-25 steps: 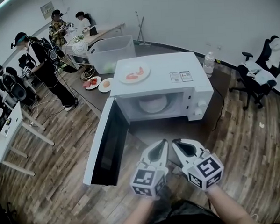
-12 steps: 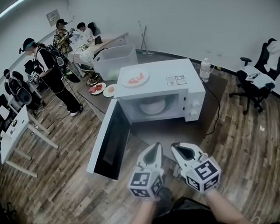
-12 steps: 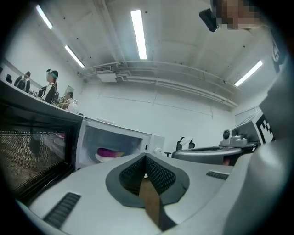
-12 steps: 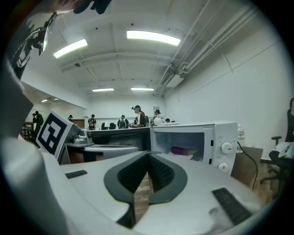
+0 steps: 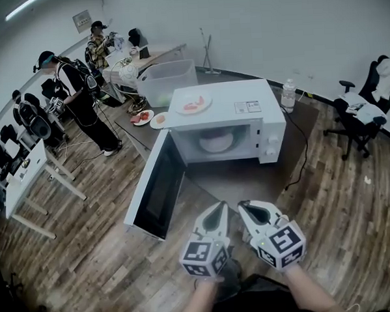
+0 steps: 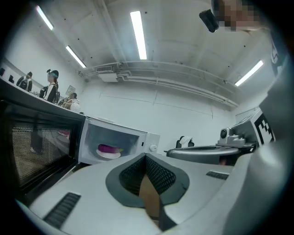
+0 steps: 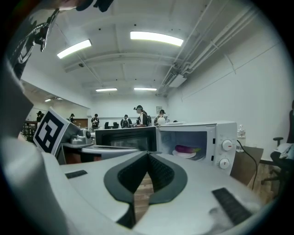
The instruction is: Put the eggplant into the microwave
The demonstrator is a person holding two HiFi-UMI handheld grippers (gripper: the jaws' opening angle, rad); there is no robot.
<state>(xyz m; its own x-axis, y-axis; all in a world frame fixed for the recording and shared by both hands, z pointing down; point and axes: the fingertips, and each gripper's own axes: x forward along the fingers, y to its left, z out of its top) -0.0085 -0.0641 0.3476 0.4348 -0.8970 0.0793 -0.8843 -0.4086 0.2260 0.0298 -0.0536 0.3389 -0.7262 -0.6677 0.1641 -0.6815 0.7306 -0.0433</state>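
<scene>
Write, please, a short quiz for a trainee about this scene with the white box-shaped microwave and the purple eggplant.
1. True or false: the long purple eggplant lies on a round white plate inside the white box-shaped microwave.
2. The microwave's dark-windowed door is: A) shut, B) swung open, C) taken off.
3. What do the left gripper and the right gripper hold?
Key: 1 true; 2 B; 3 nothing, and both have their jaws shut.
</scene>
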